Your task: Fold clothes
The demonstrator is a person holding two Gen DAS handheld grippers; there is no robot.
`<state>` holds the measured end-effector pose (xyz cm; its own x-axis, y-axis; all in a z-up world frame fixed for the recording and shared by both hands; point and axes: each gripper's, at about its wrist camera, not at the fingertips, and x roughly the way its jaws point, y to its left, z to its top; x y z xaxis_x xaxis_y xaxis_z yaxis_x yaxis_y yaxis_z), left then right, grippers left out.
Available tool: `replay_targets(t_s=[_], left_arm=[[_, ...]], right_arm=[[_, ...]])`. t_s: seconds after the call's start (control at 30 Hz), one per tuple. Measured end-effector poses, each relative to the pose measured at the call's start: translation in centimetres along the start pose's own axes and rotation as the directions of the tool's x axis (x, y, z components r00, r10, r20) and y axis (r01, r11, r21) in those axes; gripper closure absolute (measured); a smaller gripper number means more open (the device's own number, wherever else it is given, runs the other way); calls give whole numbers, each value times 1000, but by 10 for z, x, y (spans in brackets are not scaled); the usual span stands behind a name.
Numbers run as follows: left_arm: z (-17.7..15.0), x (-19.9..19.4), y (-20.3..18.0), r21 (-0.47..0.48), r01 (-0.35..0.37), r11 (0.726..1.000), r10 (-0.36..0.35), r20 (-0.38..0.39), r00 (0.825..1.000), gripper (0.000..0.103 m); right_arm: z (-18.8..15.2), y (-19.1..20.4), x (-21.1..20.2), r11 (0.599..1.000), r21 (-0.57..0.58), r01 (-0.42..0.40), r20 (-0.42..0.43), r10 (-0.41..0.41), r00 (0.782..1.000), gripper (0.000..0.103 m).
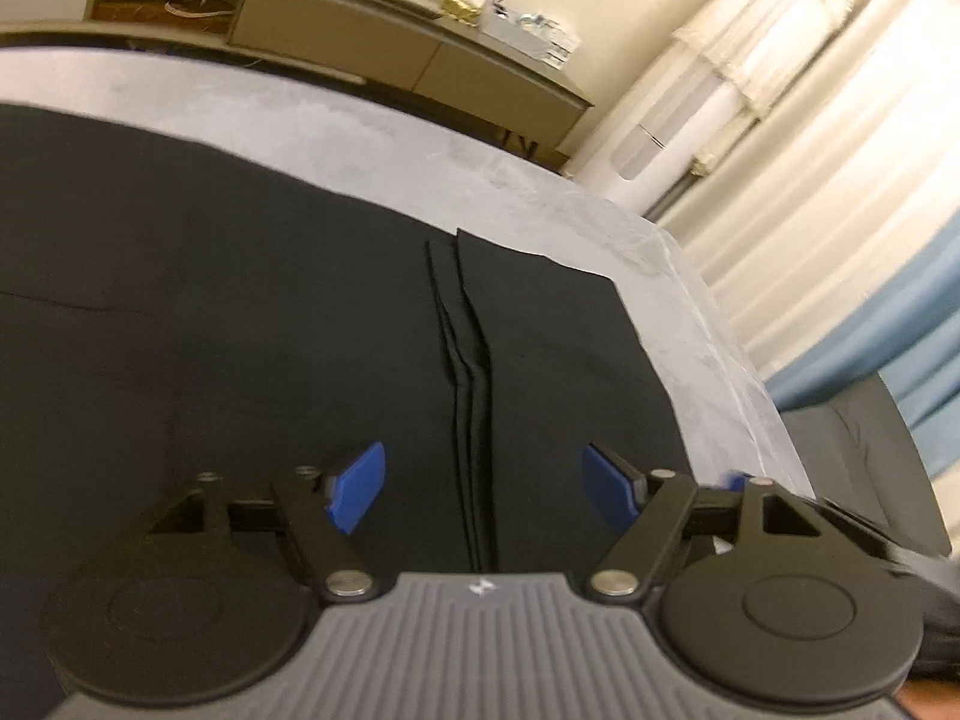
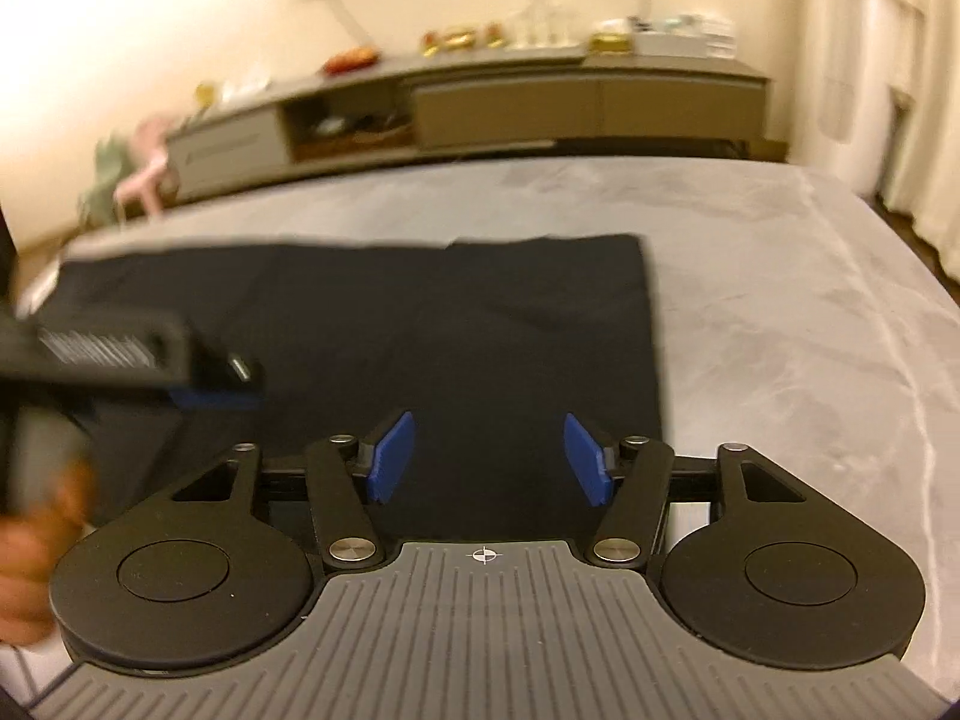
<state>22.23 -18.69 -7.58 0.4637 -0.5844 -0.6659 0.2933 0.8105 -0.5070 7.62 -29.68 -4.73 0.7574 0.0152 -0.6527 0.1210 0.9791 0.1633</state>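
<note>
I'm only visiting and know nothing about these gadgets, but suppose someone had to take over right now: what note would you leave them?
Left gripper: open, holding nothing, above the black garment.
Right gripper: open, empty, above the same garment near its right edge.
Garment: spread flat on the grey bed, layered edges meeting in a seam-like line down the middle.
Done: laid out, apparently partly folded.
Left: probably more folds; neither gripper has a hold yet.

The garment (image 2: 420, 324) lies flat on the bed (image 2: 780, 312), toward its left side; behind the bed stands a sideboard (image 2: 588, 102) — curtains (image 1: 810, 192) to the right.
</note>
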Motion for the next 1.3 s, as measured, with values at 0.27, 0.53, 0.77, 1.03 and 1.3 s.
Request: replay_targets(t_s=[0.27,0.53,0.77,1.03,1.3], left_arm=[[9,40,-42,60,-87,994,86,22,996,82],[4,16,-51,12,-148,989,147,81,986,99],[-10,17,-29,15,-253,967,253,25,967,97],[-7,17,-40,103,-314,944,313,27,949,84],[-5,32,-57,141,-256,956,258,8,966,84]], right_arm=[[5,-72,-19,985,170,0,16,-3,1000,42],[3,-96,-18,981,190,-34,-12,37,999,41],[-7,-64,-4,994,59,-92,-57,95,994,54],[-23,-55,23,999,-4,-37,-152,36,988,78],[-12,-70,7,998,60,-25,-78,30,996,68]])
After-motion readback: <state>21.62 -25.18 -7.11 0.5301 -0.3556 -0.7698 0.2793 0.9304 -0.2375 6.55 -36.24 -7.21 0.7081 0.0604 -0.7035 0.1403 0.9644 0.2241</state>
